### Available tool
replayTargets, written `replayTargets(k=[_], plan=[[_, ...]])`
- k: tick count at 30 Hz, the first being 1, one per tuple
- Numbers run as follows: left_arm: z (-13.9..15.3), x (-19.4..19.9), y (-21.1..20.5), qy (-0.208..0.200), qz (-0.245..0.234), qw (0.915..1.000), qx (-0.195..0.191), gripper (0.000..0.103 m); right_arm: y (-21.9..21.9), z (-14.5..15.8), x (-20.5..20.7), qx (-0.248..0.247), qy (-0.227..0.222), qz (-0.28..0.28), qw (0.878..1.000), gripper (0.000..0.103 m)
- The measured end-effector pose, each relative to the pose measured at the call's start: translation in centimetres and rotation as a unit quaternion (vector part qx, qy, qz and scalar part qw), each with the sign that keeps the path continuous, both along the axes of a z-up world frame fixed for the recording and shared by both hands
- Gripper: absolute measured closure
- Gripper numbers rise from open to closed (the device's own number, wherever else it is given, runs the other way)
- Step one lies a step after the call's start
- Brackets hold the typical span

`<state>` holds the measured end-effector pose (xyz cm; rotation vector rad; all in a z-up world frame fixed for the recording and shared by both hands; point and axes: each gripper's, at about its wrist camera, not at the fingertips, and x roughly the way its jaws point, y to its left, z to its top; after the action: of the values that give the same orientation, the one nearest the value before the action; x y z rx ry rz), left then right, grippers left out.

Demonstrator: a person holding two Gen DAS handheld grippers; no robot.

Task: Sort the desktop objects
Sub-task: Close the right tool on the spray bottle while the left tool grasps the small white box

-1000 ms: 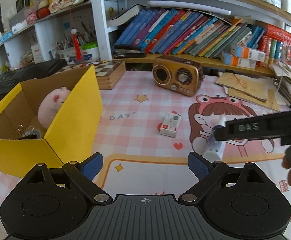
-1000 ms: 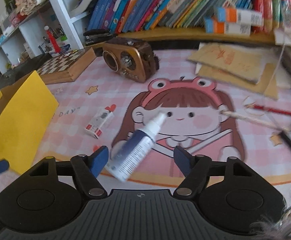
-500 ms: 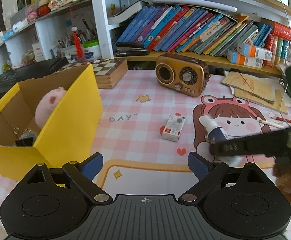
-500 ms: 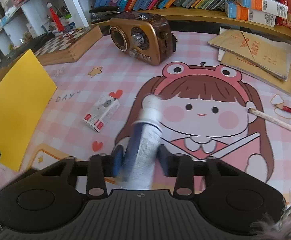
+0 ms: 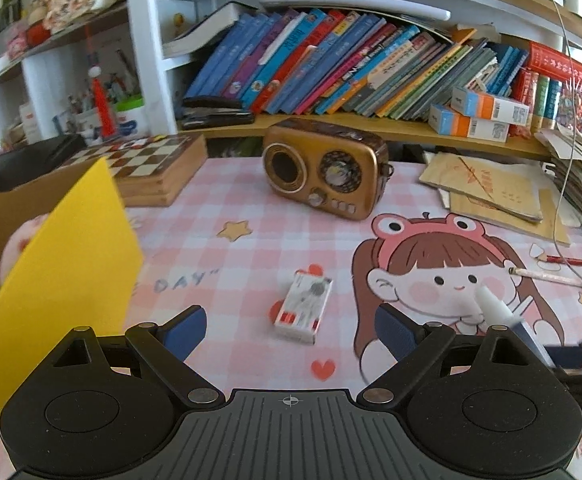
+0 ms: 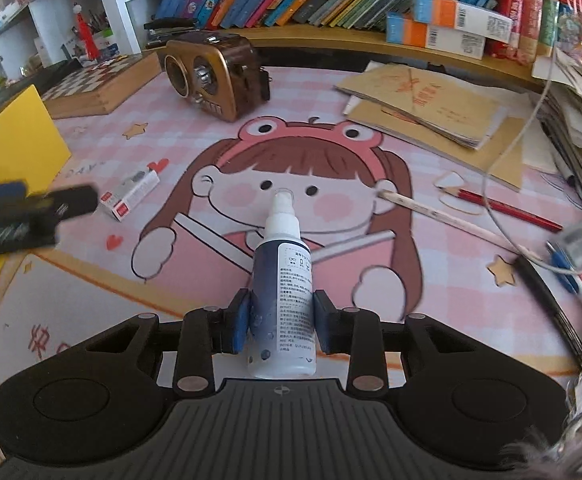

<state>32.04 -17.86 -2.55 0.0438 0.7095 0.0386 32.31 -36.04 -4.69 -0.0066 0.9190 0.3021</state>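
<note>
My right gripper [image 6: 281, 322] is shut on a white and dark blue spray bottle [image 6: 281, 280], its blue pads pressing both sides of the body and the nozzle pointing away from me over the cartoon desk mat. The bottle [image 5: 499, 316] also shows at the right edge of the left wrist view. My left gripper [image 5: 289, 326] is open and empty, and a small white and red box [image 5: 305, 306] lies on the mat just ahead of it, slightly right of centre. The same box [image 6: 131, 192] lies left of the bottle in the right wrist view, beside the blurred left gripper.
A yellow cardboard box [image 5: 57, 276] with a pink plush toy inside stands at the left. A brown retro radio [image 5: 325, 168] and a chessboard box [image 5: 151, 168] sit at the back. Notebooks [image 6: 431, 104], a red pencil [image 6: 499, 206] and a wooden stick [image 6: 443, 216] lie right.
The right gripper closed on the spray bottle, which lay loose on the mat between its open fingers, and the bottle now points straight ahead. The left gripper moved right, towards the small white box.
</note>
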Motion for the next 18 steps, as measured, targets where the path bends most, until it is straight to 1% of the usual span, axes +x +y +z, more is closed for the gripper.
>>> replayTargets(k=[2, 4, 10, 12, 16, 17, 18], plan=[[-0.4, 0.9, -0.2, -0.001, -0.006, 1.0000, 0.002, 0.010, -0.2, -0.1, -0.1, 0.004, 0.007, -0.004, 1.000, 0.072], [-0.7, 1.5, -0.4, -0.001, -0.012, 0.9999, 0.005, 0.010, -0.2, -0.1, -0.2, 0.003, 0.004, -0.006, 1.000, 0.072], [-1.7, 2.8, -0.7, 0.000, -0.029, 0.9996, 0.006, 0.017, 0.0, -0.2, -0.3, -0.002, 0.001, -0.002, 1.000, 0.072], [-2.1, 3.3, -0.6, 0.004, -0.028, 0.9996, 0.003, 0.020, 0.0, -0.2, -0.3, -0.005, -0.002, 0.001, 1.000, 0.072], [-2.9, 4.4, -0.4, 0.021, -0.024, 0.9994, -0.013, 0.020, 0.1, -0.2, -0.3, -0.007, -0.004, 0.005, 1.000, 0.072], [-3.1, 4.7, -0.5, 0.027, -0.026, 0.9992, -0.012, 0.022, 0.1, -0.2, -0.4, -0.007, -0.004, 0.005, 1.000, 0.072], [-3.3, 4.8, -0.5, 0.029, -0.026, 0.9992, -0.006, 0.027, 0.1, -0.2, -0.4, -0.008, -0.004, 0.004, 1.000, 0.072]])
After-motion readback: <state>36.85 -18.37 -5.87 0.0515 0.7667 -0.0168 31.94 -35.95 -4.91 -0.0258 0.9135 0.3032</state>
